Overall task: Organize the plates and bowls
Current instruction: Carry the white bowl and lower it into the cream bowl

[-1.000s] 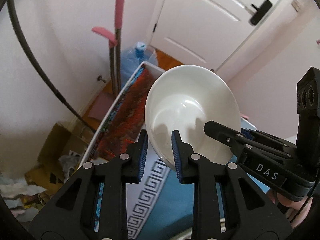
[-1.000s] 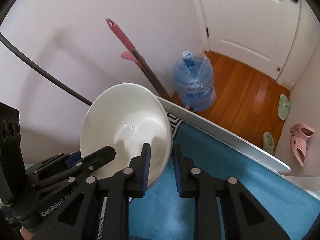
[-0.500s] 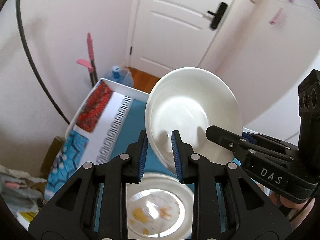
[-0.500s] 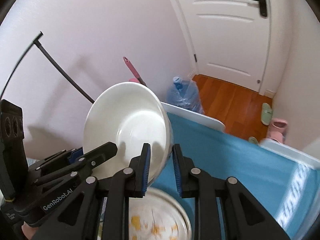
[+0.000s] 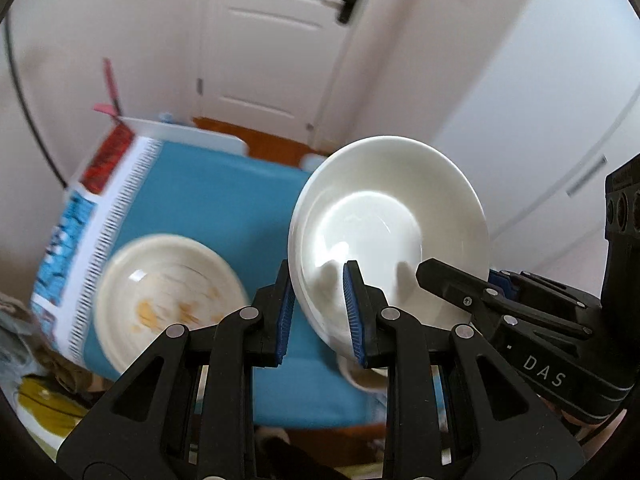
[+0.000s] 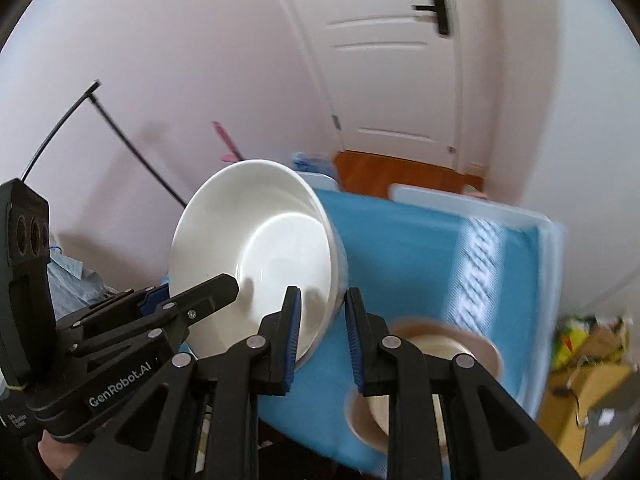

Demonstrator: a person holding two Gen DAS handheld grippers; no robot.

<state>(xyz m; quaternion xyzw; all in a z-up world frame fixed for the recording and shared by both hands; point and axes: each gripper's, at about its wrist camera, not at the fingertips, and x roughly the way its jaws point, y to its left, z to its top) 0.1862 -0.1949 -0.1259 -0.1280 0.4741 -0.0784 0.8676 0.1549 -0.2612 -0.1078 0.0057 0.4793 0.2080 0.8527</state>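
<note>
Above blue mat (image 5: 208, 200), both grippers pinching bowl (image 5: 384, 216) rim

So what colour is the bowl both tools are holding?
Plain white bowl, glossy inside; clearest in the left wrist view.

The bowl (image 5: 386, 232) hangs tilted above the tabletop (image 5: 208, 200), right of centre in the left wrist view. The left gripper (image 5: 318, 308) grips its lower rim, one jaw inside and one outside; the right gripper (image 5: 452, 280) reaches in from the lower right onto the opposite rim. A soiled plate (image 5: 168, 296) lies on the tabletop at lower left. A smaller dish (image 6: 424, 364) sits on the tabletop at lower centre of the right wrist view, behind the right gripper (image 6: 320, 336). A door (image 5: 280, 40) stands at upper centre, beyond the tabletop's far edge.
</note>
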